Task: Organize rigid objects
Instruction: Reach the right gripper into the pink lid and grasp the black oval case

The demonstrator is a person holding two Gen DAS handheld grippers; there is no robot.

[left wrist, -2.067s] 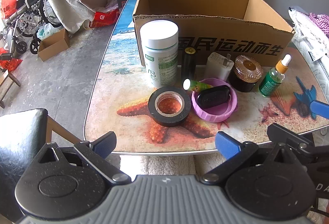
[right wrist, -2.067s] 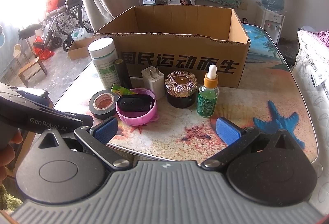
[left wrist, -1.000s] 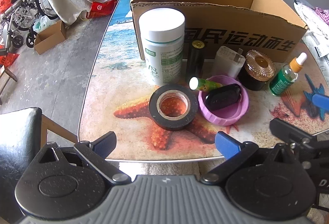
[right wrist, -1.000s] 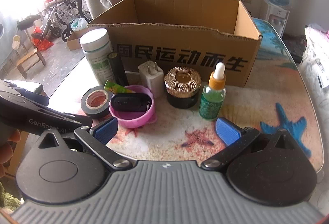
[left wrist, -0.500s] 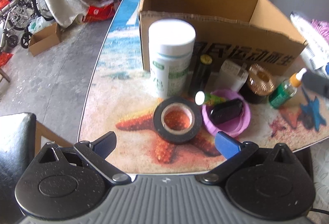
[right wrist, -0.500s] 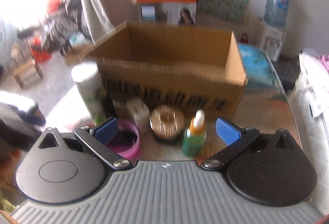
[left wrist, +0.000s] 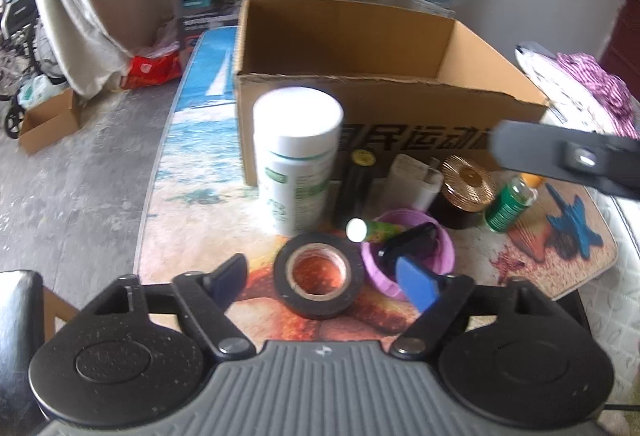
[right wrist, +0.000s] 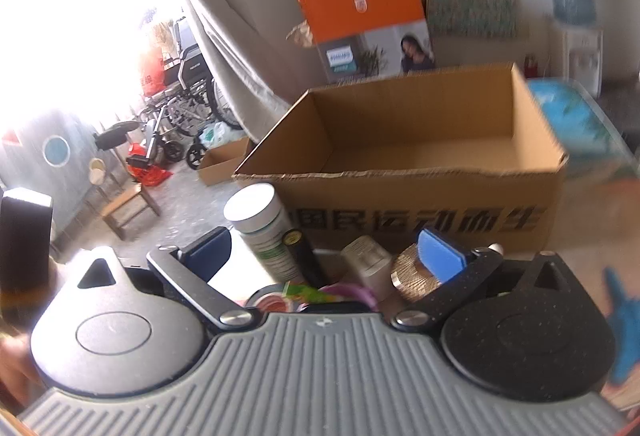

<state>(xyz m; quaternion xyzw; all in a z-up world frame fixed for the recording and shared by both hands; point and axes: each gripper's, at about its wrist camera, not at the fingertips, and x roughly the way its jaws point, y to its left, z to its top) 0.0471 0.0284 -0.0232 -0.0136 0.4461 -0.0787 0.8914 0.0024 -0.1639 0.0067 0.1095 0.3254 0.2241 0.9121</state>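
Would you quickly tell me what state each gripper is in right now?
Left gripper: open, holding nothing; its fingers have just been closing, above the tape roll.
Right gripper: open, holding nothing; its fingers have just been closing slightly.

The table (left wrist: 192, 140) has a glass top printed with a beach scene of sea, sand and starfish. A roll of black tape (left wrist: 319, 275) lies flat on it straight ahead of the left claw (left wrist: 320, 278), in line with the gap between its tips. A purple bowl (left wrist: 408, 256) sits just right of the tape, partly behind the claw's right tip. Beyond the tape stands a white bottle (left wrist: 298, 160), with a slim black tube (left wrist: 356, 188), a white charger (left wrist: 414, 182), a dark jar with a gold lid (left wrist: 466, 192) and a green dropper bottle (left wrist: 510, 202) ranged to its right. Farthest from the claw sits an open cardboard box (left wrist: 380, 52), close behind that row.
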